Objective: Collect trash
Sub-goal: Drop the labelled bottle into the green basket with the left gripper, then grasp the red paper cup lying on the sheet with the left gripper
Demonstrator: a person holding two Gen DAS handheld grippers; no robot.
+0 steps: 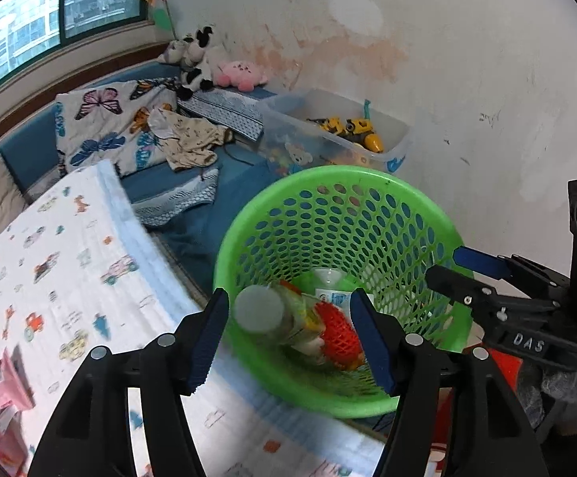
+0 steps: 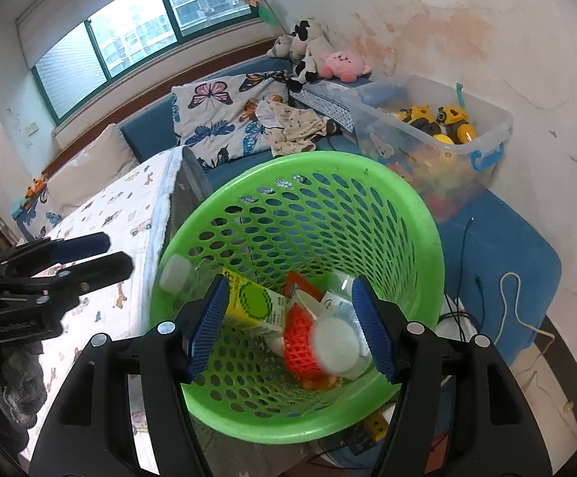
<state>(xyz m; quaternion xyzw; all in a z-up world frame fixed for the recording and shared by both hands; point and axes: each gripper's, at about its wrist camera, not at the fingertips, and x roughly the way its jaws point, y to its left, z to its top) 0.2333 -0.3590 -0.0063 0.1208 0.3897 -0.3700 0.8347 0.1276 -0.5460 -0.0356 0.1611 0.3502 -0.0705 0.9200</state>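
A green mesh basket (image 1: pixel 368 183) (image 2: pixel 427 246) stands beside the cloth-covered table. My left gripper (image 1: pixel 290 338) (image 2: pixel 117 254) hangs open at its left rim. Between and below its blue pads (image 1: pixel 208 338) a blurred clear bottle with a white cap (image 1: pixel 258 312) (image 2: pixel 175 274) lies against the basket's inner wall, and neither pad touches it. Red foam netting (image 1: pixel 338 334) (image 2: pixel 302 342), a yellow-green carton (image 2: pixel 248 306) and a second white-capped bottle (image 2: pixel 336 342) lie at the bottom. My right gripper (image 2: pixel 288 330) (image 1: pixel 445 266) is open over the basket's right rim, holding nothing.
A white cloth printed with cars (image 1: pixel 69 278) (image 2: pixel 129 206) covers the table left of the basket. Behind are a blue mat with a butterfly quilt (image 2: pixel 216 119), plush toys (image 2: pixel 340 63) and a clear toy bin (image 1: pixel 328 127) (image 2: pixel 487 135). Cables (image 2: pixel 467 278) trail at the right.
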